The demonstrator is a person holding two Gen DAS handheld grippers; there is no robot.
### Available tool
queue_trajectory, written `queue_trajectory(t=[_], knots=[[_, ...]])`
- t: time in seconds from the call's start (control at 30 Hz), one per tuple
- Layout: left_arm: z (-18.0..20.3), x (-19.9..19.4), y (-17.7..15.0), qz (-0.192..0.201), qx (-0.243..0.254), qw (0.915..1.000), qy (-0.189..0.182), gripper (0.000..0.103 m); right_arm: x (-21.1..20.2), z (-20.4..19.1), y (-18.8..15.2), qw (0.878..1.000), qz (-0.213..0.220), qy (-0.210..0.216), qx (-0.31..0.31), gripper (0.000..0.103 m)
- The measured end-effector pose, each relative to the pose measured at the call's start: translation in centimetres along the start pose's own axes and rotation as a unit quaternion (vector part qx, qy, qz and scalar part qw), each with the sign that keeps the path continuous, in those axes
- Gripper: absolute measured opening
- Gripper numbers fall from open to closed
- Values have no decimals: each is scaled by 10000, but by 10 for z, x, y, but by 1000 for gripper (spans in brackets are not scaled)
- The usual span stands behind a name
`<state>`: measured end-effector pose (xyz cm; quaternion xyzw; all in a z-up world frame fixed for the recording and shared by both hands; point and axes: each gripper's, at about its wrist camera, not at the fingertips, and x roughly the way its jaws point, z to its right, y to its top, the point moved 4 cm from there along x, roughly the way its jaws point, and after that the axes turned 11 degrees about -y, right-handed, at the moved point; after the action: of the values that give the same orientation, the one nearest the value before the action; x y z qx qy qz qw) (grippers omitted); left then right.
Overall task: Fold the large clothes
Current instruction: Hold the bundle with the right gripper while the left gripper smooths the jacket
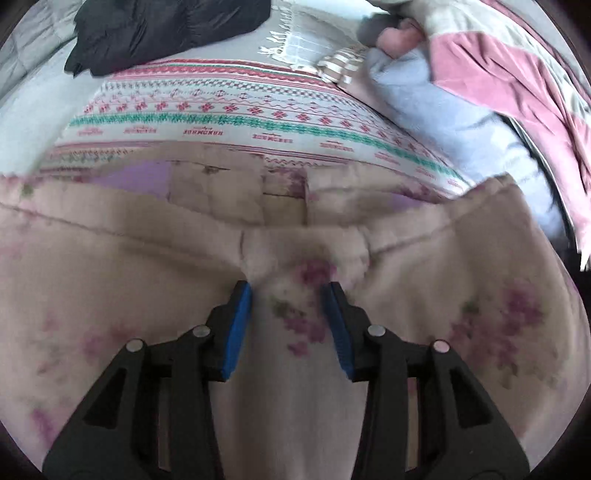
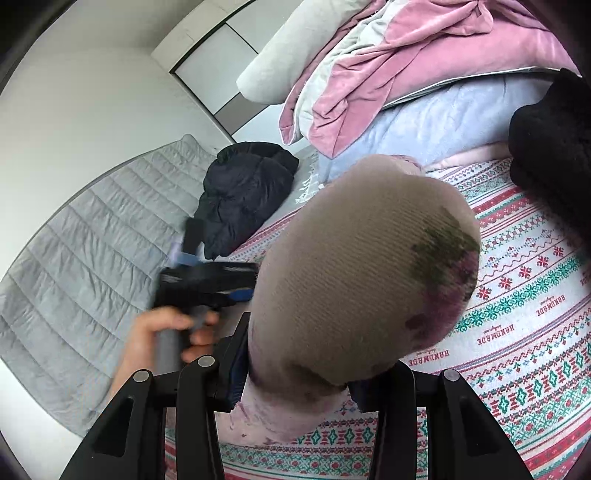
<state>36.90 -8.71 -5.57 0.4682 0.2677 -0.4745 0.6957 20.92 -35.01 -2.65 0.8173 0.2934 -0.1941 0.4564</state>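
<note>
The floral garment (image 1: 295,258), pale pink with purple flower prints, is lying spread over the patterned bedsheet (image 1: 229,110) in the left wrist view, filling the whole lower half of the frame; the left gripper (image 1: 288,295) is hovering just above it with its blue pads (image 1: 238,325) standing apart, released, fabric showing between them though not pinched. The right wrist view is showing what the left cannot: a bunch of the same garment (image 2: 362,273) is bulging up close to the lens, and the right gripper (image 2: 295,354) is clamping it, its fingers pressing on either side of the gathered cloth; the fingertips themselves are being hidden by the fabric. Only this view is also showing the person's left hand (image 2: 162,332) gripping the handle of the other tool (image 2: 207,284), blurred, beside the bunch.

Around the garment, the sheet (image 2: 524,295) is covering the bed; a black jacket (image 1: 166,33) is lying at its far edge, seen in the right view (image 2: 243,192) next to a grey quilted mattress (image 2: 85,236). A heap of pink and grey bedding (image 2: 399,66) is resting on a light blue blanket (image 2: 443,118), crowding the far side; another dark item (image 2: 554,147) is sitting at the right edge, only in the right view. The bulging cloth is blocking much of the sheet there.
</note>
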Motion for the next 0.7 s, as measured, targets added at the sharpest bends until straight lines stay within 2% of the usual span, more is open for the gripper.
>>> queue_trajectory(t=[0.23, 0.33, 0.43, 0.6, 0.7], knots=[[-8, -12, 2, 63, -277, 9989, -374, 45, 0, -9, 0, 9997, 73, -28, -247, 44], [1, -41, 1, -2, -264, 9990, -371, 45, 2, 1, 1, 9999, 15, -22, -121, 44], [10, -75, -2, 127, -131, 9994, -298, 45, 4, 8, 2, 10000, -54, 37, 51, 44], [20, -97, -43, -136, 281, 9995, -33, 45, 2, 4, 1, 10000, -15, 16, -1, 44], [17, -77, -87, -417, 559, 9975, 144, 46, 3, 3, 1, 10000, 0, 22, 5, 44]])
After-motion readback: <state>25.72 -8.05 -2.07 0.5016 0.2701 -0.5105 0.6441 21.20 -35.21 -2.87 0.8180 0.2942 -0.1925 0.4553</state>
